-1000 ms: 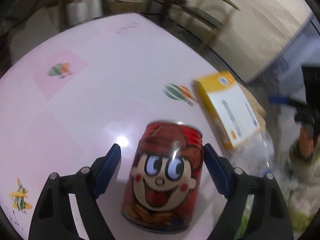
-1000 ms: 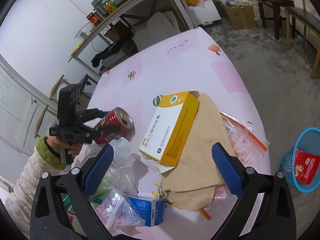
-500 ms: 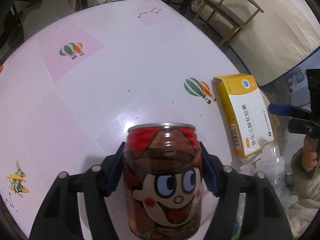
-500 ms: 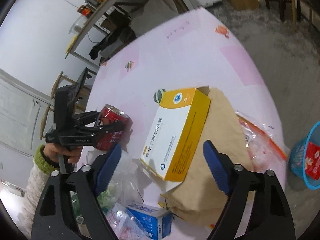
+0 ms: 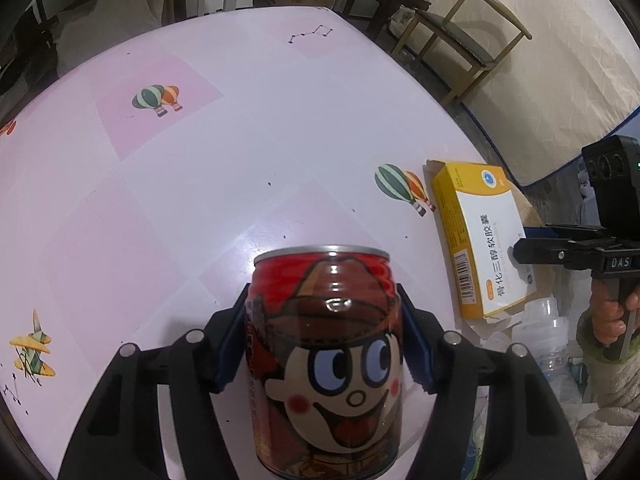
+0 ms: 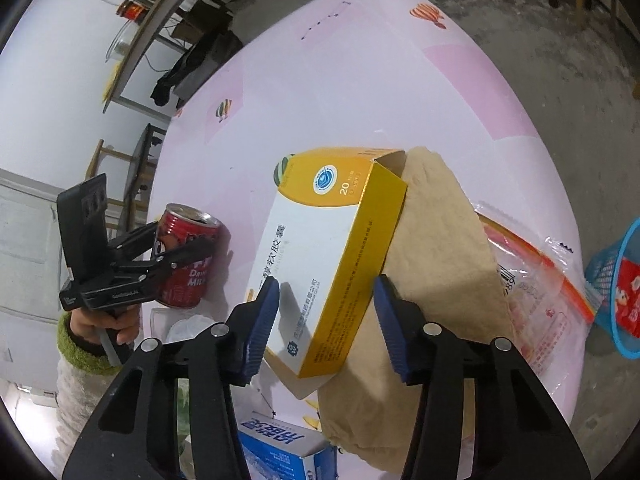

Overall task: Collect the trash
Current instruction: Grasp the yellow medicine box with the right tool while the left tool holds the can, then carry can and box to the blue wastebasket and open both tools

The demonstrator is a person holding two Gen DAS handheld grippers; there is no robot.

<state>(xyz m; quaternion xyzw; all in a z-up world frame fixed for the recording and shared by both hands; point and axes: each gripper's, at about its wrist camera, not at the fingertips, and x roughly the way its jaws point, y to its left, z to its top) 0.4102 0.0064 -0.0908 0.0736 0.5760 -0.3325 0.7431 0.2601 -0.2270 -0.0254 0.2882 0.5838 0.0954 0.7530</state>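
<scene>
The left gripper [image 5: 324, 344] has its blue pads pressed on both sides of a red drink can printed with a cartoon face [image 5: 326, 364], pinching it just above the pink round table with balloon prints [image 5: 200, 184]; the can's open top shows in the right wrist view, where a hand in a green cuff [image 6: 106, 326] holds that gripper's handle. The right gripper [image 6: 324, 320] sits over the near end of a yellow-and-white cardboard medicine box [image 6: 324, 256], its jaws having just been closing with the box between them; the left pad is close against the white face, while the right pad [image 6: 390, 326] stands slightly apart from the yellow side. The box lies partly on a tan crumpled paper bag [image 6: 440, 264], beside a clear plastic zip bag with an orange strip [image 6: 536, 276]. A blue carton [image 6: 280, 452] lies near the table's front edge. A blue mesh basket [image 6: 616, 280] stands on the floor at the right.
</scene>
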